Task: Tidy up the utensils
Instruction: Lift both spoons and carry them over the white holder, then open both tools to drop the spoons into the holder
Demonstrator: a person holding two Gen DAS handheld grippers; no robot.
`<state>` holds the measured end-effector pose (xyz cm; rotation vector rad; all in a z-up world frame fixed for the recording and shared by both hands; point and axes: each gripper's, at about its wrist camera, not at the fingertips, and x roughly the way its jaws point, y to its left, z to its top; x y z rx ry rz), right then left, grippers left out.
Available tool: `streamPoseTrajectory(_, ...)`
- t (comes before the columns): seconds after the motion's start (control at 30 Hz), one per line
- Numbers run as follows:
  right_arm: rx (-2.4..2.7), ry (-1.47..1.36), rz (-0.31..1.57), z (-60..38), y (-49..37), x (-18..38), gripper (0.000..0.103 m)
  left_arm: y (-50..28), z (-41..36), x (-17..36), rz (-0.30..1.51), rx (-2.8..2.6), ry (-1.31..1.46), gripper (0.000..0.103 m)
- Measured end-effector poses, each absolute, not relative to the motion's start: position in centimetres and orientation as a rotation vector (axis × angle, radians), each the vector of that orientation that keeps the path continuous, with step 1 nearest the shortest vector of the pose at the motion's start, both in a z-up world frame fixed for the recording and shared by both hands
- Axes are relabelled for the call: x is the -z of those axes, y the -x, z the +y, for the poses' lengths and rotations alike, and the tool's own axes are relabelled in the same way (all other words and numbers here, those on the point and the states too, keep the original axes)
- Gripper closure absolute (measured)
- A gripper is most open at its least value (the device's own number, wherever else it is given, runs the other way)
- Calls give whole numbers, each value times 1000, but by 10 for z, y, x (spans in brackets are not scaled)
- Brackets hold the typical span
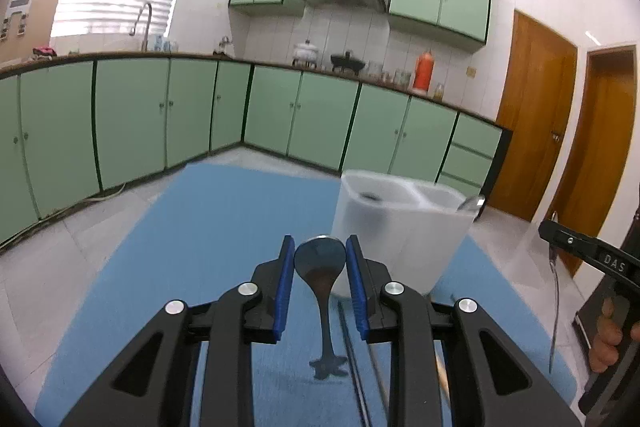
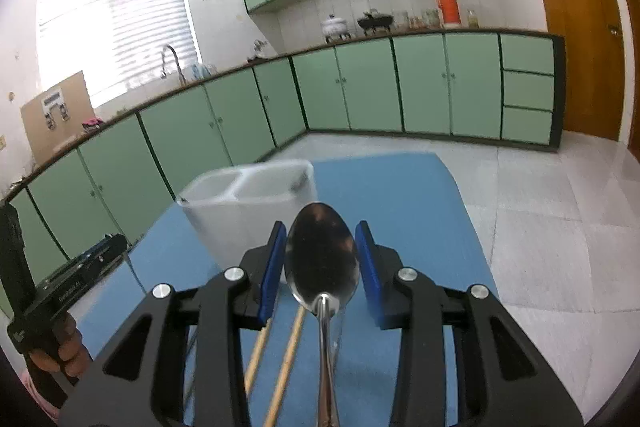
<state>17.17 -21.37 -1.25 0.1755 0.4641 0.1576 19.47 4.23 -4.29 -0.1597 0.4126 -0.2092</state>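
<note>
- The left gripper (image 1: 320,259) is held above the blue mat (image 1: 208,227), pointing slightly downward towards the white utensil holder (image 1: 400,227); its blue pads (image 1: 283,283) are clamped on the bowl of a small dark spoon (image 1: 320,259), whose handle hangs down towards the mat and ends in a splayed tip
- The right gripper (image 2: 322,251) is also raised over the mat (image 2: 400,195), angled a little down; a hand (image 1: 608,339) grips its handle at the right edge of the left wrist view
- A large shiny spoon (image 2: 322,255) sits bowl-up between the right pads (image 2: 368,263), its handle running back towards the camera; the pads flank the bowl's edges, clamped on it
- The holder (image 2: 248,211), with two compartments, stands on the mat just beyond both grippers
- Two wooden chopsticks (image 2: 276,359) lie on the mat beneath the right gripper
</note>
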Motion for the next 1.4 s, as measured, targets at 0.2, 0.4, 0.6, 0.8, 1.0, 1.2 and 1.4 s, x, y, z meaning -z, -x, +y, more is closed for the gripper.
streamPoseTrajectory(0.2,-192,-180,375,-210,-179,-16,69,-196,44,17,336,218,177,77)
streamPoseTrajectory(0.4,-229,-190,255,-209,-198,-50,69,-207,44,-15,258,228,173,77)
streamPoseTrajectory(0.6,-211,-190,153,-198,-228,-71,69,-225,28,-56,160,262,157,77)
streamPoseTrajectory(0.8,-183,-218,113,-196,-263,-69,69,-256,6,-71,113,290,143,77)
streamPoseTrajectory(1.0,-141,-215,115,-192,-294,-56,69,-295,-7,-50,155,294,142,77)
streamPoseTrajectory(1.2,-118,-187,107,-186,-301,-39,69,-320,-15,-26,206,294,128,77)
streamPoseTrajectory(1.4,-128,-192,152,-184,-300,-17,69,-326,-18,-10,249,298,111,77)
